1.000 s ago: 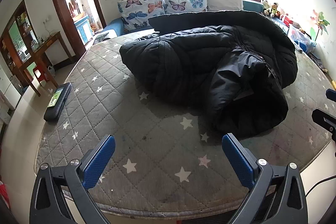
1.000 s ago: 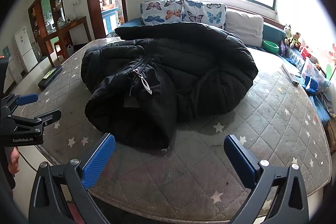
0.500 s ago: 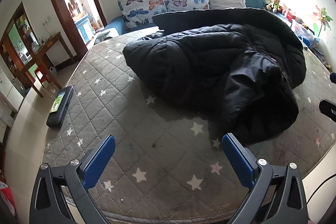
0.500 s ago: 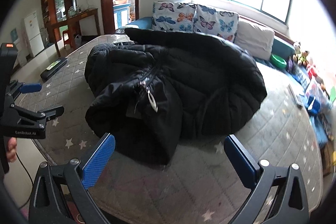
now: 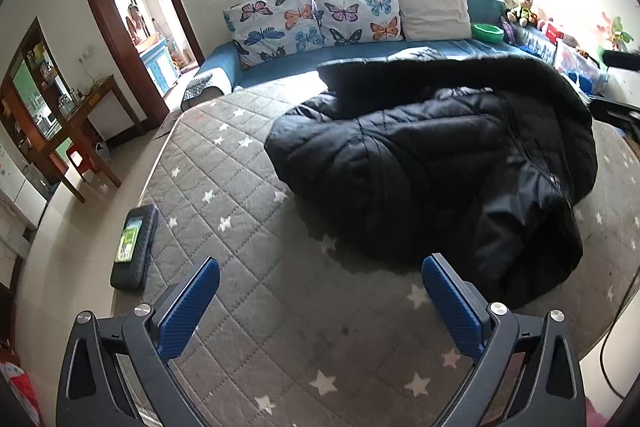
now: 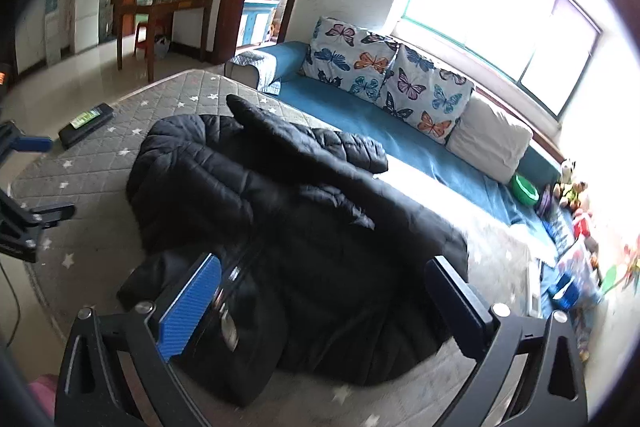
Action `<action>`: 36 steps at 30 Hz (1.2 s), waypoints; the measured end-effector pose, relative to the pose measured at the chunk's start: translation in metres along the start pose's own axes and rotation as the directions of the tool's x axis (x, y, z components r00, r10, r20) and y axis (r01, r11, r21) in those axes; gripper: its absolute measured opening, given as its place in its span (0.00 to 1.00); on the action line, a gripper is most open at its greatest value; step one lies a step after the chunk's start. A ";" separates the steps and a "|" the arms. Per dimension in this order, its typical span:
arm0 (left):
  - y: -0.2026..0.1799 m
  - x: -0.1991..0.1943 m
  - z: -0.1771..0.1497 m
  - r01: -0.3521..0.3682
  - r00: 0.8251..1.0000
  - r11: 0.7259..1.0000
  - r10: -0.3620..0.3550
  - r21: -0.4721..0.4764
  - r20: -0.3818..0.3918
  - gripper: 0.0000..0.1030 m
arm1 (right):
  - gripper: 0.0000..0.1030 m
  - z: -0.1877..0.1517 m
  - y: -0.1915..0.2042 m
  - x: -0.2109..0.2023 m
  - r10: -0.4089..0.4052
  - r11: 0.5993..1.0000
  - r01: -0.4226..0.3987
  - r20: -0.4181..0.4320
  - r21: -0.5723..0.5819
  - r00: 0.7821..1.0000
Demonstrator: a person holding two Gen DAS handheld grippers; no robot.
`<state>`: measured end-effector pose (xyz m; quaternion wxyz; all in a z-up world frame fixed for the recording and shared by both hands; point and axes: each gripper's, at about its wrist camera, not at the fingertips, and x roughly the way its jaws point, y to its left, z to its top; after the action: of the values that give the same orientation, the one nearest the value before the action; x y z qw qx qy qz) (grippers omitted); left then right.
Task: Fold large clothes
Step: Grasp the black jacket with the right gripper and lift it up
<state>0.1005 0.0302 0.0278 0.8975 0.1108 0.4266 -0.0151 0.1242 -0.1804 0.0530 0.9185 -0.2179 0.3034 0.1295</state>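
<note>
A large black puffer jacket (image 5: 432, 163) lies crumpled on a grey quilted mattress with white stars (image 5: 240, 195). My left gripper (image 5: 320, 303) is open above the mattress, just short of the jacket's near edge, with nothing between its blue pads. In the right wrist view the same jacket (image 6: 304, 235) fills the middle, its zipper pull (image 6: 228, 327) by the left finger. My right gripper (image 6: 320, 303) hovers open over the jacket's near part, holding nothing. The left gripper (image 6: 28, 179) also shows at that view's left edge.
A dark flat device with a green screen (image 5: 134, 247) lies at the mattress's left edge. Behind it is a blue sofa (image 5: 280, 67) with butterfly cushions (image 5: 316, 19), a white pillow (image 5: 434, 13), a green bowl and toys. A wooden table (image 5: 76, 131) and doorway stand to the left.
Both grippers have moved forward over the mattress and lifted. The right one has swung over the jacket and tilted, the left one has turned left. The jacket has not moved.
</note>
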 end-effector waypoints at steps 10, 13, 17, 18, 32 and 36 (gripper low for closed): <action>0.021 0.018 0.019 0.016 0.999 1.000 -0.015 0.023 -0.029 1.00 | 0.99 0.047 0.027 0.075 -0.088 0.979 0.071 -0.082 -0.194 0.993; 0.028 0.026 0.023 -0.005 1.000 1.000 0.005 0.023 -0.027 1.00 | 0.95 0.054 0.033 0.098 -0.119 0.964 0.087 -0.116 -0.250 0.986; 0.042 0.035 0.028 -0.007 0.999 1.000 0.006 -0.003 -0.040 1.00 | 0.90 0.059 0.037 0.127 -0.158 0.949 0.104 -0.166 -0.297 0.973; 0.044 0.037 0.029 -0.006 0.999 1.000 0.005 -0.009 -0.041 1.00 | 0.84 0.062 0.037 0.133 -0.175 0.945 0.116 -0.172 -0.307 0.970; 0.063 0.050 0.053 -0.044 0.999 0.996 0.041 -0.082 -0.034 1.00 | 0.15 0.076 -0.016 0.095 -0.165 0.982 0.152 -0.128 -0.108 0.978; 0.064 0.051 0.058 -0.051 0.998 0.995 0.048 -0.090 -0.033 1.00 | 0.14 0.078 -0.039 0.062 -0.186 0.982 0.184 -0.073 -0.029 0.980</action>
<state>0.1847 0.0838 0.0358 0.8951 0.0806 0.4377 0.0283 0.2264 -0.1707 0.0833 0.9121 -0.2598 0.3147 0.0385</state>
